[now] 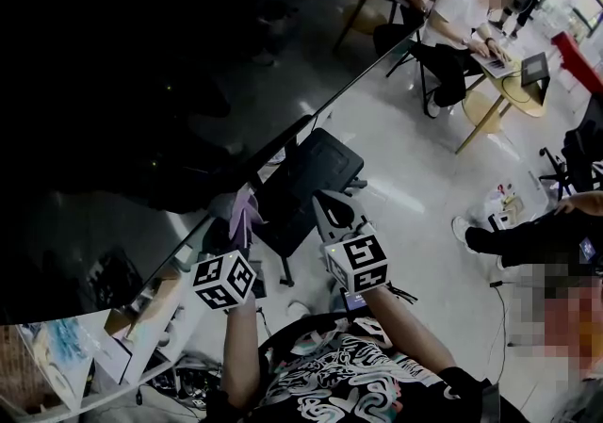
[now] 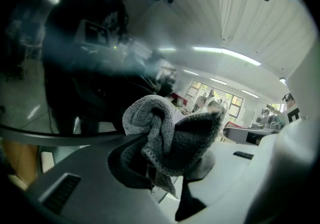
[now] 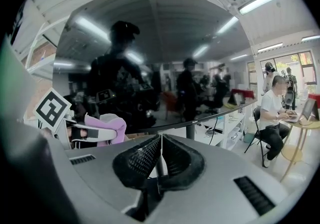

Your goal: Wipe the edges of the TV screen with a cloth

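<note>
At the TV's bottom edge: the cloth (image 2: 160, 128) sits bunched right against the rim of the TV screen (image 1: 141, 82). It seems to touch the rim, though the dim head view leaves the contact unsure.
Left claw (image 1: 240, 223): clamped on the cloth, whose folds spill up and over both jaws.
Cloth colour: grey in the left gripper view and lilac in the other two, so I cannot settle the true shade.
Right claw (image 3: 161, 140): the jaws are pressed together with nothing between them. It is held just to the right of the left one, near the screen's edge but apart from it.
Screen surface: dark and glossy, filling the upper left of the head view. It mirrors standing figures and the strip lights overhead.
Under the screen: a white shelf unit (image 3: 227, 120) with cables and loose papers on it.
Floor (image 1: 415, 186): pale and shiny, with patches of glare.
Chair (image 1: 316, 171): a black office chair stands on the floor just beyond the two claws, close to the screen's edge.
Far side of the room: a seated person (image 1: 457, 21) works at a laptop (image 1: 495, 63) on a small round counter (image 1: 518, 96), well apart from the TV.
Ceiling (image 2: 240, 18): white and slatted, with long strip lights.
</note>
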`<state>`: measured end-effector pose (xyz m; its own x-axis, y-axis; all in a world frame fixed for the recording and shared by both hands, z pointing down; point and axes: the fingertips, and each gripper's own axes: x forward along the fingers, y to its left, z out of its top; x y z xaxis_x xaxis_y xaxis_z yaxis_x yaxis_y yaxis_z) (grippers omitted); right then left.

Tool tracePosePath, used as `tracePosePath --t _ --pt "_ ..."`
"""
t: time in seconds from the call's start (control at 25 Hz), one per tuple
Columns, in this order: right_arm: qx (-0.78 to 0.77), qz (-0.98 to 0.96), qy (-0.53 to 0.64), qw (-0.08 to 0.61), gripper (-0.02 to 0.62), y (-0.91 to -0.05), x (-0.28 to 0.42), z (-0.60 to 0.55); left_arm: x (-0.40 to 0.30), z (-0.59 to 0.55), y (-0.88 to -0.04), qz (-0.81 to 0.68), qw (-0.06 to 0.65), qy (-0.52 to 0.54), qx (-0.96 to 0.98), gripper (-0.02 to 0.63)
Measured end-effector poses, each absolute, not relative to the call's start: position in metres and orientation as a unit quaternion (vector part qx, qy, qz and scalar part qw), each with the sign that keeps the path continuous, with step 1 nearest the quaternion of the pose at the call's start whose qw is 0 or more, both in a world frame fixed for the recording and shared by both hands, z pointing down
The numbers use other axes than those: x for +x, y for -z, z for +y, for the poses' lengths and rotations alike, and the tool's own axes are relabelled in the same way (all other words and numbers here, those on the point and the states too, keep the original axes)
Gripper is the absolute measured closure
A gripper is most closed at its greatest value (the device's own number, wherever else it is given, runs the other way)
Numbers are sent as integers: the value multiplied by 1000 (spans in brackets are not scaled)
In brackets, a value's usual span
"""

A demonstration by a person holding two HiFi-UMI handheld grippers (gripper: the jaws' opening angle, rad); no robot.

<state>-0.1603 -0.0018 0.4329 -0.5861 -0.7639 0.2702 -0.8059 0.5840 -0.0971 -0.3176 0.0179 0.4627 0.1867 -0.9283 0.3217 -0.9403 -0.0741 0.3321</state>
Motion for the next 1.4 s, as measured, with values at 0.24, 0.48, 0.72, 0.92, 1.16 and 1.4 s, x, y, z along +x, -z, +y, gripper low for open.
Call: tracePosePath --t 0.24,0.48,0.72,0.92,1.16,1.4 --pt "447 -881 -113 102 565 -439 -155 -7 -312 12 -463 -627 252 18 737 494" --pt "450 -880 -116 101 565 -438 -150 -8 -306 9 -462 -603 294 77 737 494" --pt "451 -879 -116 103 565 -441 -152 -17 -305 3 -464 -593 303 84 741 494" --pt "448 -881 -106 106 565 -439 -152 -18 -296 -2 -464 -587 306 93 744 494" --pt "452 -878 -111 107 565 -440 -147 -28 -290 -9 -464 -579 316 98 746 494" --pt "451 -879 -114 105 565 -439 -148 -33 -283 -17 -463 -570 321 101 750 494"
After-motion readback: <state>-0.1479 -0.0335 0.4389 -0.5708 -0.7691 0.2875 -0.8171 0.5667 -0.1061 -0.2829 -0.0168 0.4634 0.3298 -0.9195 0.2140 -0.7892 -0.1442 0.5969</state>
